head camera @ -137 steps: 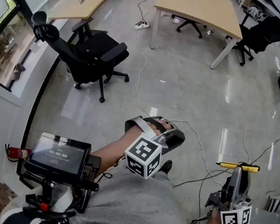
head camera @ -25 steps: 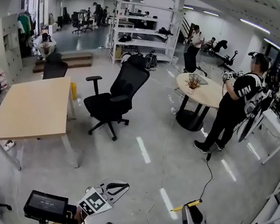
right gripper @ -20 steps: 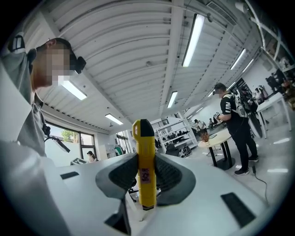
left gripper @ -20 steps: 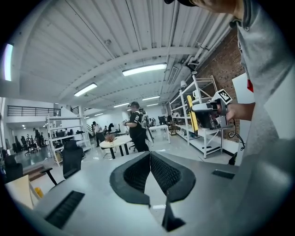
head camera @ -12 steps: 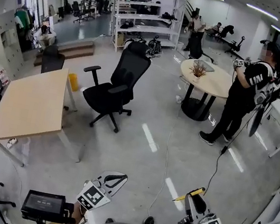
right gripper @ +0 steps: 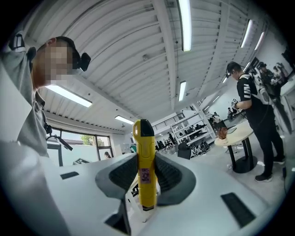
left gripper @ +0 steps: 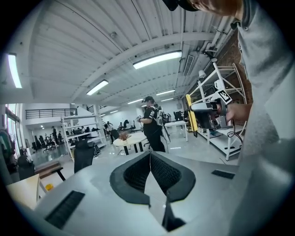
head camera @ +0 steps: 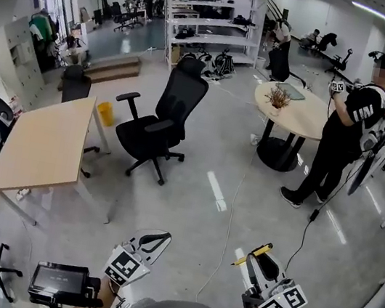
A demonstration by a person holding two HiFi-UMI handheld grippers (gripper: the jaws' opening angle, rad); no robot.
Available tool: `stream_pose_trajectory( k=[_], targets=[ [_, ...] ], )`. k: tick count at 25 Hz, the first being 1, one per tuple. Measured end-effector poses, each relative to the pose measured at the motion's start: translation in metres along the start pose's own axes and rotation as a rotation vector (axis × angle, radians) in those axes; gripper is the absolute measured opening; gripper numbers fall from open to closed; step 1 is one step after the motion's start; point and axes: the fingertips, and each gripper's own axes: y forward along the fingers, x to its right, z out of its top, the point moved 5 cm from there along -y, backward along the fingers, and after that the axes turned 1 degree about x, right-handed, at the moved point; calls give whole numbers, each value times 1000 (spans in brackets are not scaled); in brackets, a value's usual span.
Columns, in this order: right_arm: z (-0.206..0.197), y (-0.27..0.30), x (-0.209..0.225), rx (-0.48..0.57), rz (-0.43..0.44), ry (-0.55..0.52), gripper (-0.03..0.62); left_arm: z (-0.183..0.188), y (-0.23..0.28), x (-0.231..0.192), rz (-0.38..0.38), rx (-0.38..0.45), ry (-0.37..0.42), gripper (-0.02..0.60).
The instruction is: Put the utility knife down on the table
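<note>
The yellow utility knife (right gripper: 144, 168) stands upright between the ribbed pads of my right gripper (right gripper: 144, 156), which is shut on it. In the head view the knife (head camera: 252, 254) lies crosswise at the tip of the right gripper (head camera: 259, 262), low and right, held over the floor. My left gripper (head camera: 165, 236) is low and left of centre, its jaws shut with nothing in them. In the left gripper view the pads meet at the tip of the left gripper (left gripper: 150, 155), and the knife (left gripper: 188, 115) shows off to the right. A wooden table (head camera: 43, 145) stands at the left.
A black office chair (head camera: 160, 129) stands mid-floor, beside the wooden table. A round table (head camera: 299, 113) with a plant is at the right, and a person in black (head camera: 347, 133) stands next to it. White cables (head camera: 227, 229) run across the floor. Shelving (head camera: 216, 17) lines the back.
The room has slid through the view as I turn: the round table and the standing person sit further right and lower. Both grippers keep their places low in the frame, and the knife stays gripped.
</note>
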Motion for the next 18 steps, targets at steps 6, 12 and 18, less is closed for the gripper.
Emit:
stream_pose_trajectory(
  k=[6,12,18],
  targets=[
    [18,15,41,-36,54,15,117,13,23,-5,67,-24,-32,6],
    [18,63,84,-33,52,16,118,-1,48,-55,112,-38,-45,5],
    [24,131,101,-20,29,9,117,-6,74,-128,107,-12,-48,6]
  ],
)
